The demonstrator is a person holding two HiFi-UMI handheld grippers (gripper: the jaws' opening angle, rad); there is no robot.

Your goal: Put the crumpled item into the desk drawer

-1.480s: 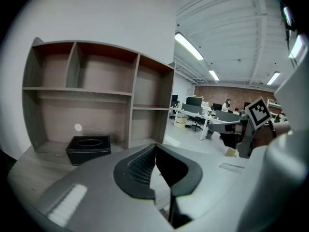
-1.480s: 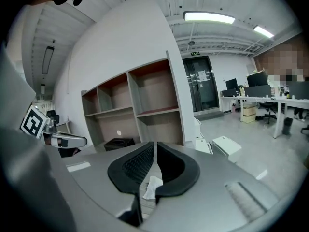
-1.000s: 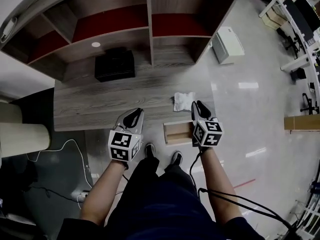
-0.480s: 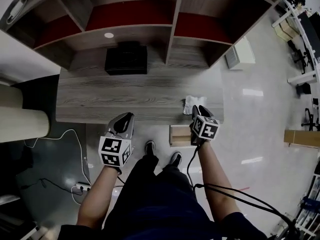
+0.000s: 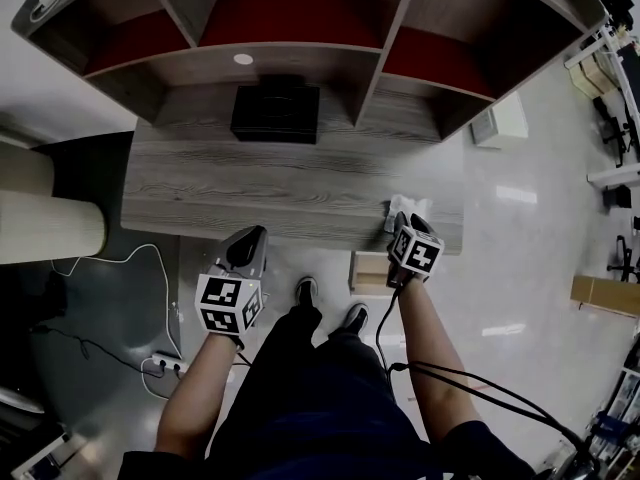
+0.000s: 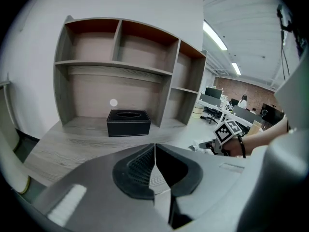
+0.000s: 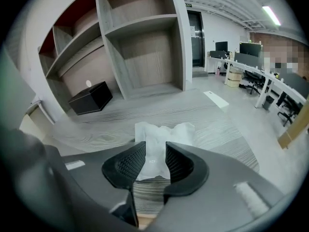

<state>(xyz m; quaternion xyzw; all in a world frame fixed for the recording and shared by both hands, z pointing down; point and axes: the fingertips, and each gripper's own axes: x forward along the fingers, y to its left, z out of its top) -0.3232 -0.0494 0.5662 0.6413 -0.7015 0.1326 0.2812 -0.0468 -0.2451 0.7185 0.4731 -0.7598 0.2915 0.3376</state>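
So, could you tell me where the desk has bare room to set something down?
The desk is bare left of and in front of the black box, up to its front edge. The right front corner is crowded: the crumpled item lies there between the jaws of the right gripper, which have just been opening, not pressing it.

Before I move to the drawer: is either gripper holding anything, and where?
Nothing is held. The right gripper has just been opening its jaws; the crumpled tissue lies on the desk between them, unpinched. The left gripper is shut, empty.
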